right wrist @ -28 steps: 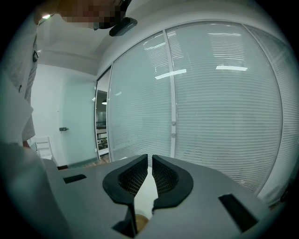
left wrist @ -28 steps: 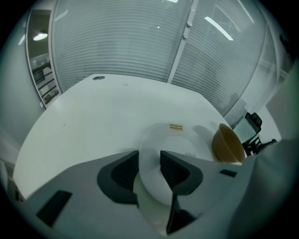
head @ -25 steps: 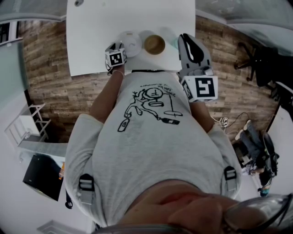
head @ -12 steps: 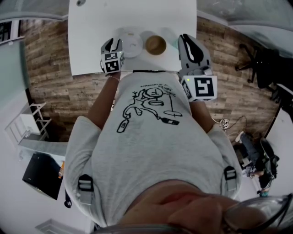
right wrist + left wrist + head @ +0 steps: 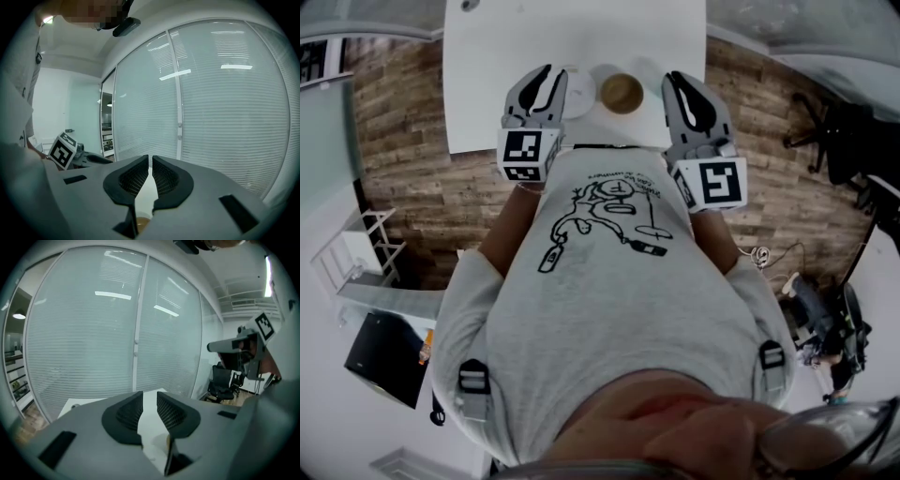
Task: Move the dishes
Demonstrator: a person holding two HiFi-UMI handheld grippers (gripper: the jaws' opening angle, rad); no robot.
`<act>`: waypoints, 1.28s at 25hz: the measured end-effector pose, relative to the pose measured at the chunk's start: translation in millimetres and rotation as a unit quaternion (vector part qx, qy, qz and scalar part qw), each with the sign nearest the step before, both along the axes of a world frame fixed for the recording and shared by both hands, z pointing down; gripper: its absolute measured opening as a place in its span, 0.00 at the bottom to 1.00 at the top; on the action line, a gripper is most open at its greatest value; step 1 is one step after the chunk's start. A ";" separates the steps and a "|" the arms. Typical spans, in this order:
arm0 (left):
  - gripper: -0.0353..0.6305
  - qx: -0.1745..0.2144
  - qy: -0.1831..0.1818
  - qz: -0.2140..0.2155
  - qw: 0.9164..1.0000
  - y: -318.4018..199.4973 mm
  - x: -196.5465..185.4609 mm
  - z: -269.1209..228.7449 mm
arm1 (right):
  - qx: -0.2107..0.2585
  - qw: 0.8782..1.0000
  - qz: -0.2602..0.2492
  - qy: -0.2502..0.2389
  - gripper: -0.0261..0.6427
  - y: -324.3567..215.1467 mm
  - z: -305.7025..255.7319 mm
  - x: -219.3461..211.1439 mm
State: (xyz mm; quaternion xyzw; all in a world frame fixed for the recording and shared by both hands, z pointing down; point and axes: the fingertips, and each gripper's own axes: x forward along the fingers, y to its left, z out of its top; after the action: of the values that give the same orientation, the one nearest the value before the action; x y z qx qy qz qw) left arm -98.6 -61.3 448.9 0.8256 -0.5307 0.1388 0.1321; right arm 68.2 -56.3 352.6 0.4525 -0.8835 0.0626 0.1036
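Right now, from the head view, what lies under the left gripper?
A white plate on the white table, beside a brown bowl; the left gripper covers the plate's left part, so anything there is unseen. Its jaws have just been closing, with nothing between them.

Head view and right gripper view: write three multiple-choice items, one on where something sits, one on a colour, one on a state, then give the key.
1. Where does the brown dish sit?
A on the floor
B on the table, near the person's edge
C on a chair

2. What colour is the table top?
A black
B red
C white

3. How do the right gripper's jaws stand?
A nearly together, nothing between
B wide apart
C clamped on a plate

Key:
1 B, the head view shows it on the table just ahead of the person's chest.
2 C, the top is plain white against the wooden floor.
3 A, the right gripper view shows only a thin, empty gap.
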 end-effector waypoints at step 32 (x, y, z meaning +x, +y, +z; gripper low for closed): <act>0.17 0.096 0.098 0.102 0.985 34.0 60.7 -154.0 | 0.015 0.999 -0.037 -0.019 0.09 18.4 -44.6 -14.5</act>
State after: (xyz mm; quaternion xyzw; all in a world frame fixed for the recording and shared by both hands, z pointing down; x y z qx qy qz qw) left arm -37.9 -27.3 295.0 0.8938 -0.4392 0.0177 0.0886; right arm 53.7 -37.9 308.0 0.4201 -0.9022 0.0539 0.0818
